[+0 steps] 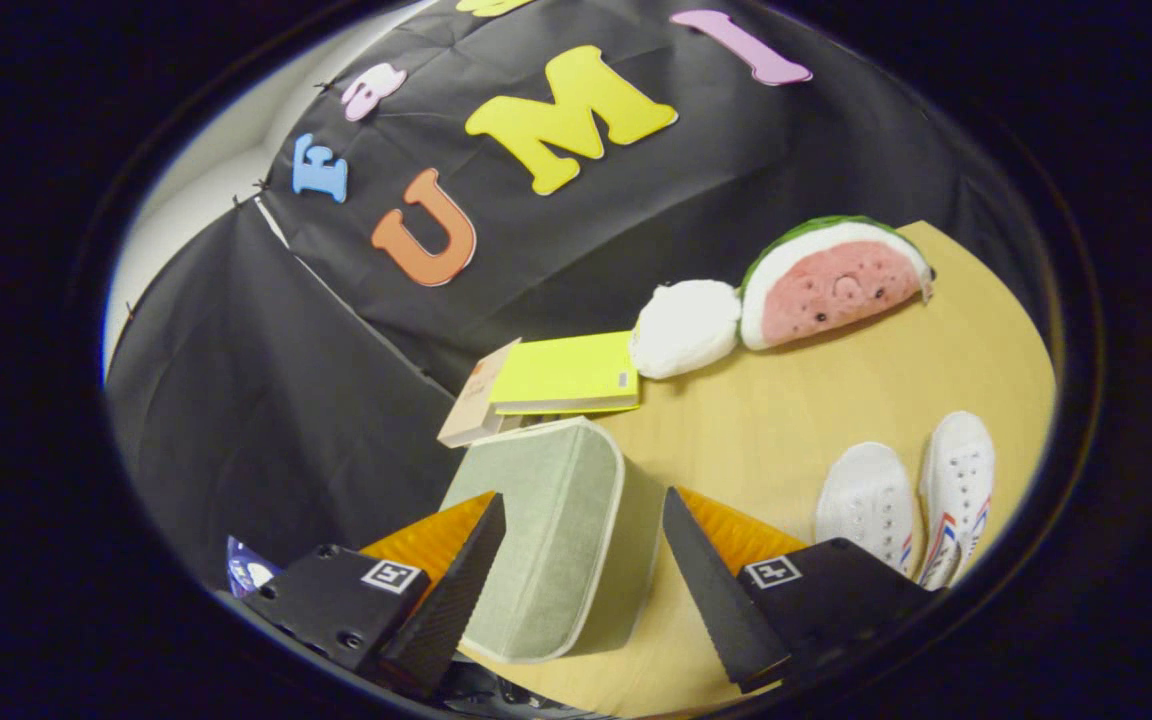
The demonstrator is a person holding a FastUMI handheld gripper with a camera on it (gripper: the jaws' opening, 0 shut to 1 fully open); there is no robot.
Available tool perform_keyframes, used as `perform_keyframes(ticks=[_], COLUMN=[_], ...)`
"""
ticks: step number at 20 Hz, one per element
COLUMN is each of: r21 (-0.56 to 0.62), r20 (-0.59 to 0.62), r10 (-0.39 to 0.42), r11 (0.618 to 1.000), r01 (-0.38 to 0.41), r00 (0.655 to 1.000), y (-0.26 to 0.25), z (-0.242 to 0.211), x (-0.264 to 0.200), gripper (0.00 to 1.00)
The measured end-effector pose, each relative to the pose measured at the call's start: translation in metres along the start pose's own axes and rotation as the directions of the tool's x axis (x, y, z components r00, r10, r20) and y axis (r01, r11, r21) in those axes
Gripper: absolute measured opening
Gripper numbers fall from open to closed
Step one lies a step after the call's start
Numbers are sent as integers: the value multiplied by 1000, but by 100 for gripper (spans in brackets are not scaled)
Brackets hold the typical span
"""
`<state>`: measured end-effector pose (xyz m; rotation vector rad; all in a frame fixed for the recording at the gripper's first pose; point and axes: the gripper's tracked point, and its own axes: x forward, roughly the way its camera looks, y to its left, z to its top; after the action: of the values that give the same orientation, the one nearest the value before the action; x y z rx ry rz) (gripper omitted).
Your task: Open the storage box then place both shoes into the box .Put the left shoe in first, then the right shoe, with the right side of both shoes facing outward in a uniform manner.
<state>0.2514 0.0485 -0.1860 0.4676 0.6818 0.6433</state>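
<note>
A pale green fabric storage box [556,535] with a lighter trim stands on the wooden table [796,400], its lid down. It lies between and just ahead of my fingers [466,580], closer to the left one. My gripper [584,510] is open, with neither finger pressing on the box. Two white canvas shoes [911,500] with red and blue side stripes lie side by side on the table, beyond the right finger.
A yellow book [566,375] lies on another book [476,400] behind the box, by the black cloth wall. A white plush [686,325] and a watermelon-slice plush [831,280] sit farther back. Bare table lies between the box and the shoes.
</note>
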Motion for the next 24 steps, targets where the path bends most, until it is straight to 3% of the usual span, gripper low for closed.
perform_keyframes(ticks=[2,5,7,11,14,15,16,18,22,24], r21=[13,80,147,271,388,437,469,490,484,477], r20=[-27,-220,-335,-378,-433,-428,-426,-431,-449,-446], r10=[93,183,245,387,491,531,558,568,547,533], r11=[996,982,967,915,859,830,809,800,814,821], r01=[-93,-170,-207,-299,-335,-347,-353,-347,-322,-313], r00=[995,958,910,841,756,732,712,701,706,719], y=[-2,-20,-22,-14,-10,-7,-5,-7,-11,-10], z=[2,-22,-38,-45,-52,-50,-49,-48,-46,-45], x=[22,50,65,75,70,68,67,66,63,60], gripper=[100,100,100,99,98,97,87,69,63,55])
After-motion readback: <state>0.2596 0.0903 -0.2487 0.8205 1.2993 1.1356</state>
